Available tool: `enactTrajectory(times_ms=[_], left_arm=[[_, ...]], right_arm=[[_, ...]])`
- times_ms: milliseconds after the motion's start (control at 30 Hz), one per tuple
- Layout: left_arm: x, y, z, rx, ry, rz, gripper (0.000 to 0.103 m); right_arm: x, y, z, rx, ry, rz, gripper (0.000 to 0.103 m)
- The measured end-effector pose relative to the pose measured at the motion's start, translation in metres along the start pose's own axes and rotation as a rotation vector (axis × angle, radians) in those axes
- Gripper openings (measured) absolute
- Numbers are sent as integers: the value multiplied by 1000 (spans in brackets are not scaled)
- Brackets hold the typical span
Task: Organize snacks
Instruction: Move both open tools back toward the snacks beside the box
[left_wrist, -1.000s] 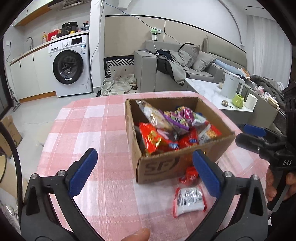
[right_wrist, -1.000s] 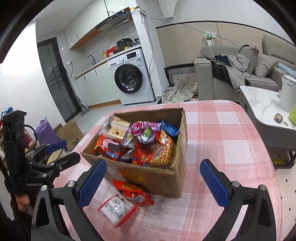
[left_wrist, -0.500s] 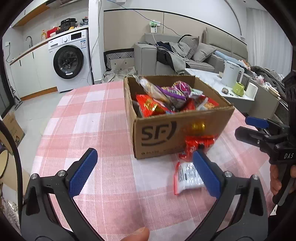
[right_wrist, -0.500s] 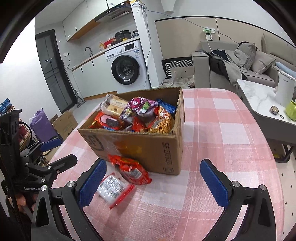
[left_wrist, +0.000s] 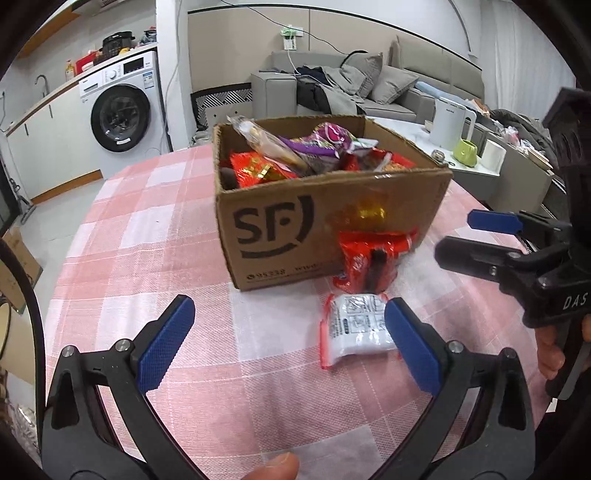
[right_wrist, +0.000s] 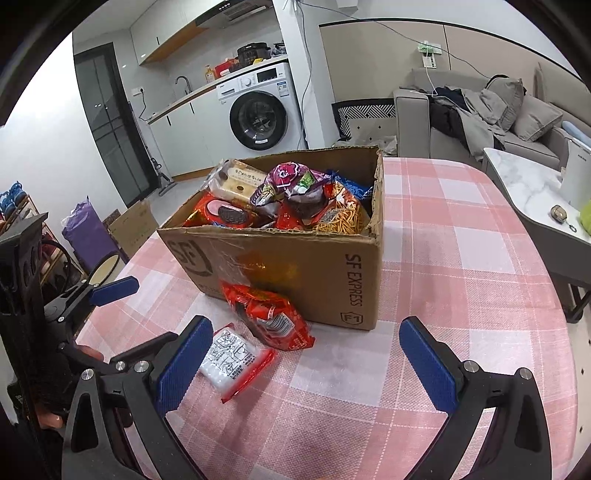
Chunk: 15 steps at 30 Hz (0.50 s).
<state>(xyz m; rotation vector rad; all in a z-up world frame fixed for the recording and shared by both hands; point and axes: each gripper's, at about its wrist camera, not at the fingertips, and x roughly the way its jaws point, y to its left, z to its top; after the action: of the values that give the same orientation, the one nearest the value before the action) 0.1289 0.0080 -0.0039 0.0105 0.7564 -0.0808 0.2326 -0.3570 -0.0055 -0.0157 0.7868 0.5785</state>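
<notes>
Left wrist view shows my left gripper (left_wrist: 286, 339) wide and empty, so I should center it over the white packet (left_wrist: 356, 328) at lower right before closing, right gripper (right_wrist: 306, 363) likewise wide.

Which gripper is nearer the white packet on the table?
Left. The left gripper has one finger right beside the white packet; the right gripper hovers open a little further off.
</notes>
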Motion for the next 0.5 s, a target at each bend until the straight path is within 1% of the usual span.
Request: enactTrajectory(times_ms=[100, 233, 367, 500], left_arm=[[5, -5, -2, 7, 12, -12, 102], [14, -12, -6, 22, 45, -47, 102], [26, -18, -9, 15, 75, -63, 102], [42, -21, -11, -4, 111, -78, 102]], right_arm=[[4, -4, 0, 9, 12, -9, 103], [8, -11, -1, 29, 34, -24, 103], [13, -19, -1, 62, 68, -41, 103], [17, -24, -2, 80, 82, -43, 103]])
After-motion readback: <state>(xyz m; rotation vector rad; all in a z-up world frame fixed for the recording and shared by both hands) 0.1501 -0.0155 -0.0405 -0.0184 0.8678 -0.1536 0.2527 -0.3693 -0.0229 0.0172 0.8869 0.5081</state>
